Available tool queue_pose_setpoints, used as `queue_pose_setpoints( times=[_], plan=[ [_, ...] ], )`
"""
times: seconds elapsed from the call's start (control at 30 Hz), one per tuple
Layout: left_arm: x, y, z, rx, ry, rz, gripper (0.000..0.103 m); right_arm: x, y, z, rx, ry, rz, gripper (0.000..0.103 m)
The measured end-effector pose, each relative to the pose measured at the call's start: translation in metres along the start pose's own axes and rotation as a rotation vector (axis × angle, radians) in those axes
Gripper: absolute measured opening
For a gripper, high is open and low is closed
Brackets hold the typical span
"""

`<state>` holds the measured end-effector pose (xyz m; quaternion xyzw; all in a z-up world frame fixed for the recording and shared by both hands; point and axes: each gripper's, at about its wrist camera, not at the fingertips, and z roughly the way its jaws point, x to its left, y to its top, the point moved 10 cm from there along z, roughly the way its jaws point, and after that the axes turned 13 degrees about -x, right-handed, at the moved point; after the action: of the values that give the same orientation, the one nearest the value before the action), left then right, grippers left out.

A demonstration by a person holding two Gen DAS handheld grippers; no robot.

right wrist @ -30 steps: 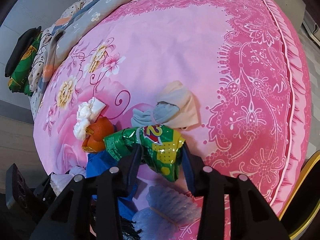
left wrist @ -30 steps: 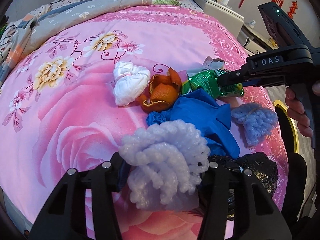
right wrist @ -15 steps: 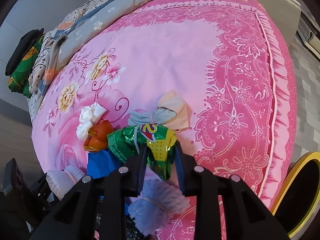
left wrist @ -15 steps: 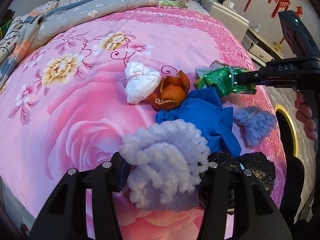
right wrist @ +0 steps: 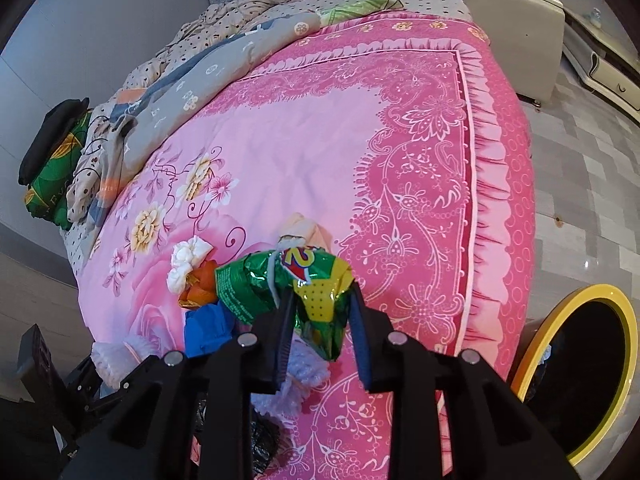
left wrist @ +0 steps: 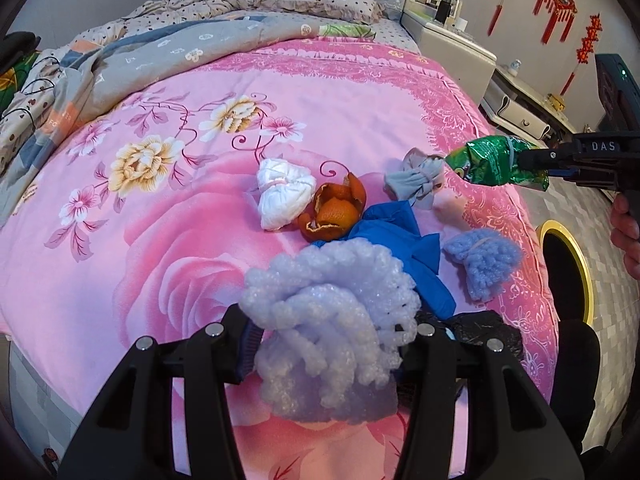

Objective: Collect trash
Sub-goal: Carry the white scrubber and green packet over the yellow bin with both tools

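Left tongs (left wrist: pixel 326 330): clamped on a pale bubble-wrap bundle (left wrist: pixel 328 320), held over the near edge of the bed.
Right tongs (right wrist: pixel 320 312): clamped on a crumpled green snack bag (right wrist: pixel 288 284), carried clear of the bedspread; seen in the left wrist view at the far right, with fingers of a hand (left wrist: pixel 626 232) on the grip.
Green snack bag, left view (left wrist: pixel 496 156): hung in the air past the right edge of the bed, above and beyond the bin.
Bed (left wrist: pixel 160 208): covered by a pink floral bedspread, with a grey quilt (left wrist: pixel 180 48) bunched toward the pillows.
Trash left on the bed: white tied bundle (left wrist: pixel 282 194) touching orange peel (left wrist: pixel 334 212); blue crumpled bag (left wrist: pixel 404 240) just in front of the peel; grey tied bundle (left wrist: pixel 416 178) beyond the blue one; small lavender foam bundle (left wrist: pixel 482 258) near the right edge; black bag (left wrist: pixel 484 332) partly hidden behind the right finger of the left tongs.
Bin (right wrist: pixel 576 364): yellow-rimmed, dark inside, stood on the floor just beside the bed's corner.
Bedside cabinet (left wrist: pixel 452 46): white, against the wall past the pillows.
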<state>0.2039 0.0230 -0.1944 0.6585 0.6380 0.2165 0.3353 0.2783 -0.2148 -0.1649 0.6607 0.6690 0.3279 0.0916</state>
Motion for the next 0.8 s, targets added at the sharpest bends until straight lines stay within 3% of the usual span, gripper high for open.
queue_pose_setpoints(
  times=[0.47, 0.8],
  plan=[
    [-0.034, 0.017, -0.034, -0.041, -0.030, 0.021, 0.047, -0.033, 0.002, -0.058, -0.080, 0.000, 0.045, 0.025],
    [-0.078, 0.032, -0.043, -0.045, -0.093, 0.038, 0.047, -0.071, -0.002, -0.094, -0.121, -0.024, 0.090, 0.025]
  ],
)
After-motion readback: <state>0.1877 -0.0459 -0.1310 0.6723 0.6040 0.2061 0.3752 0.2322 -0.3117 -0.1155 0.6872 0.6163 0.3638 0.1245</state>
